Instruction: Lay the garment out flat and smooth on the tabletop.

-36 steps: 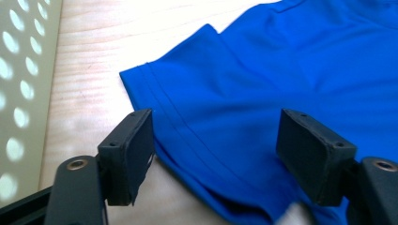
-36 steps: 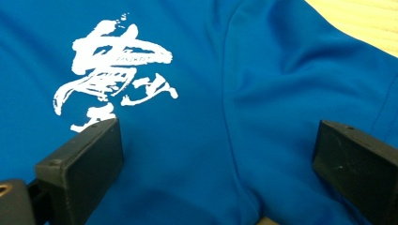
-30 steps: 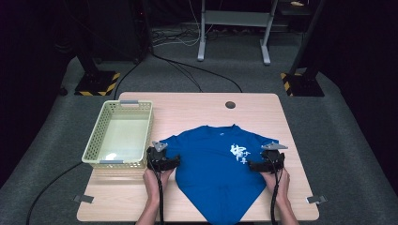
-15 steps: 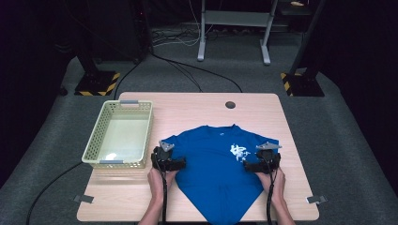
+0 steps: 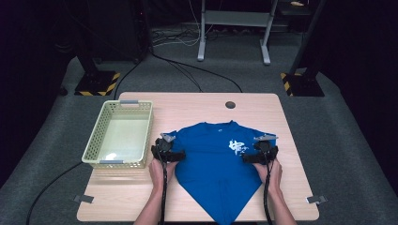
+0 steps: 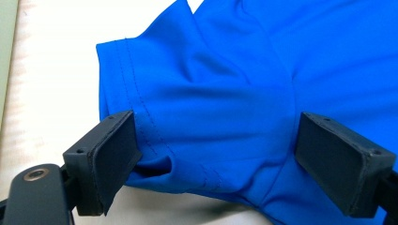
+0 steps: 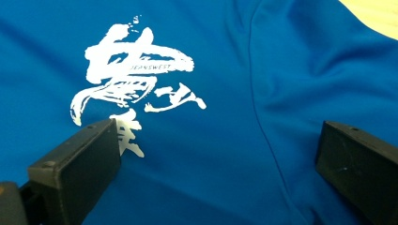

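Observation:
A blue T-shirt (image 5: 211, 161) with a white brush-stroke print (image 5: 237, 146) lies flat on the wooden table (image 5: 187, 105), its hem hanging over the near edge. My left gripper (image 5: 174, 154) rests at the shirt's left sleeve. In the left gripper view its jaws have just been opening and now stand wide apart, with the bunched sleeve (image 6: 187, 140) lying loose between them. My right gripper (image 5: 248, 158) sits at the shirt's right side. In the right gripper view its jaws are wide open over flat fabric (image 7: 263, 70), with the print (image 7: 136, 70) beside one jaw.
A pale yellow plastic basket (image 5: 94, 150) stands on the table's left side, close to my left gripper. A round cable hole (image 5: 230, 104) is at the far edge. Tape tabs (image 5: 83, 198) mark the near corners. Dark stands and cables are on the floor beyond.
Both grippers have moved inward toward the shirt's middle. The shirt's sides have come in with them, so it looks narrower.

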`<move>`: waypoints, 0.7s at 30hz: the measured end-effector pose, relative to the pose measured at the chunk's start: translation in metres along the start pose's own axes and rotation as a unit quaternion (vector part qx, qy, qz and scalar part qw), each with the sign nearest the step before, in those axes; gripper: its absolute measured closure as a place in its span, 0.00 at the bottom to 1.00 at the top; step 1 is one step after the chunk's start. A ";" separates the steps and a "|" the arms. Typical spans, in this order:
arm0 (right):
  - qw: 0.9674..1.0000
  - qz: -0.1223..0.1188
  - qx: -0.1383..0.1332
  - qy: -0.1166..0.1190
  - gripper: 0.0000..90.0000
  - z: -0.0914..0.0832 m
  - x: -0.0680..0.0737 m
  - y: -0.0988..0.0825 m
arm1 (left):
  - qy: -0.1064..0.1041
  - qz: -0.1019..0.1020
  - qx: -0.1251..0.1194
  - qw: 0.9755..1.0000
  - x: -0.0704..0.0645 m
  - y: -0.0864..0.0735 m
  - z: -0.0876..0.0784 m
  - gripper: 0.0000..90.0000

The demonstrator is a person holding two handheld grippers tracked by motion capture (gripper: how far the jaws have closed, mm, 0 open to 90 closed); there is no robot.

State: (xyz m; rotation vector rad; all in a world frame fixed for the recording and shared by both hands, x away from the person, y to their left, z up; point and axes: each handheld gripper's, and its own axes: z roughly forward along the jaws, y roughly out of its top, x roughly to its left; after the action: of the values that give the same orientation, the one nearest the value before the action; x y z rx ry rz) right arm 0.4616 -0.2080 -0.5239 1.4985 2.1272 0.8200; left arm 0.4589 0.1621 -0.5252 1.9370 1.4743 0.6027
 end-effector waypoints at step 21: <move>1.000 0.007 0.008 -0.004 0.00 0.019 -0.010 0.024 | 0.003 -0.007 -0.018 1.000 0.008 0.010 0.012 0.15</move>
State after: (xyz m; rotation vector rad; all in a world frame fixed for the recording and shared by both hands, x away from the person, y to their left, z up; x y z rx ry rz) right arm 0.4944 -0.2073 -0.5220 1.5241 2.1249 0.8019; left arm 0.4762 0.1656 -0.5271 1.8973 1.4708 0.6249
